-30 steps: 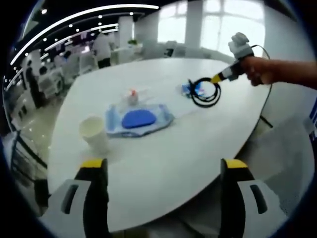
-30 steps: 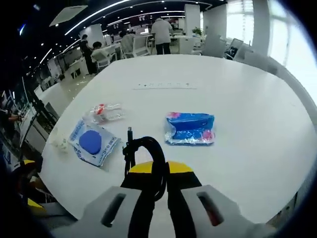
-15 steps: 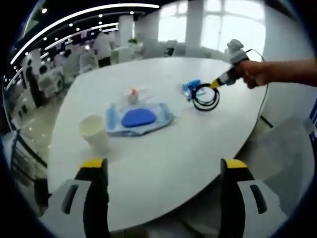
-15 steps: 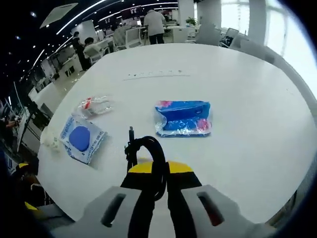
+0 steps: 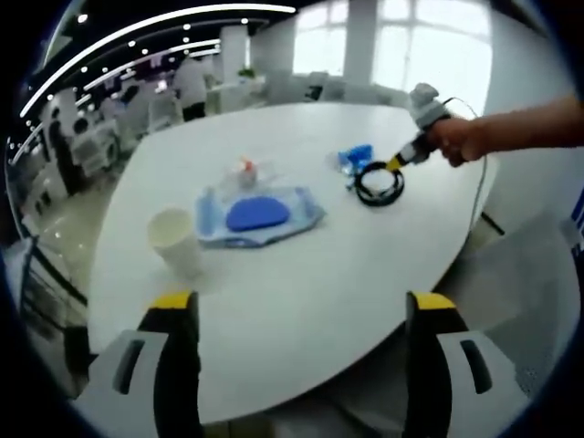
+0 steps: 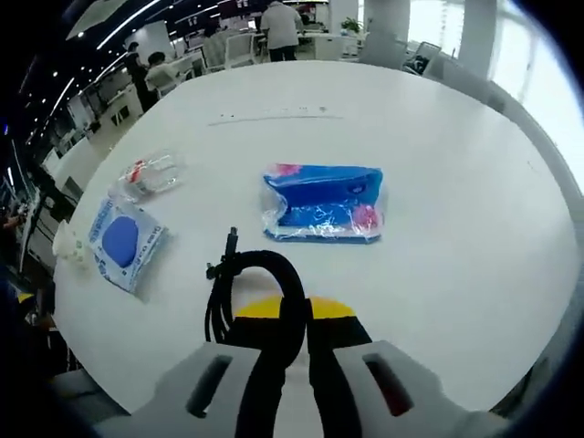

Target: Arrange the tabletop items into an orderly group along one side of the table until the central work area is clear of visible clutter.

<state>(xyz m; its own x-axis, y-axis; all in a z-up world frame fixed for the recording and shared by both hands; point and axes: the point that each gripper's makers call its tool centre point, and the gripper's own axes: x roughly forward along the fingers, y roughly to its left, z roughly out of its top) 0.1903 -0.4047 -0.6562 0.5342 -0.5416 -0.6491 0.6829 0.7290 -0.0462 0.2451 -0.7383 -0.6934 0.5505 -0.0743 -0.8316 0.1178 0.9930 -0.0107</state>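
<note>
My right gripper [image 6: 294, 342] is shut on a coiled black cable [image 6: 251, 292], whose loop hangs just above the white table [image 6: 456, 210]. In the left gripper view that cable [image 5: 379, 182] sits low over the table's right part, held by the right gripper [image 5: 401, 157] in a person's hand. Just beyond it lies a blue plastic packet [image 6: 321, 203] [image 5: 354, 157]. A flat pack with a blue oval [image 5: 257, 215] [image 6: 123, 239], a small clear bag with red inside [image 5: 245, 172] [image 6: 146, 173] and a white paper cup [image 5: 175, 241] lie toward the left. My left gripper [image 5: 301, 315] stands open at the near table edge.
The table edge [image 5: 301, 383] runs close in front of the left gripper, with floor below. Desks, chairs and people [image 6: 278, 23] fill the office behind the table. Bright windows [image 5: 411, 50] line the far side.
The right gripper has lowered and moved forward with the cable toward the blue packet. The left gripper has stayed put.
</note>
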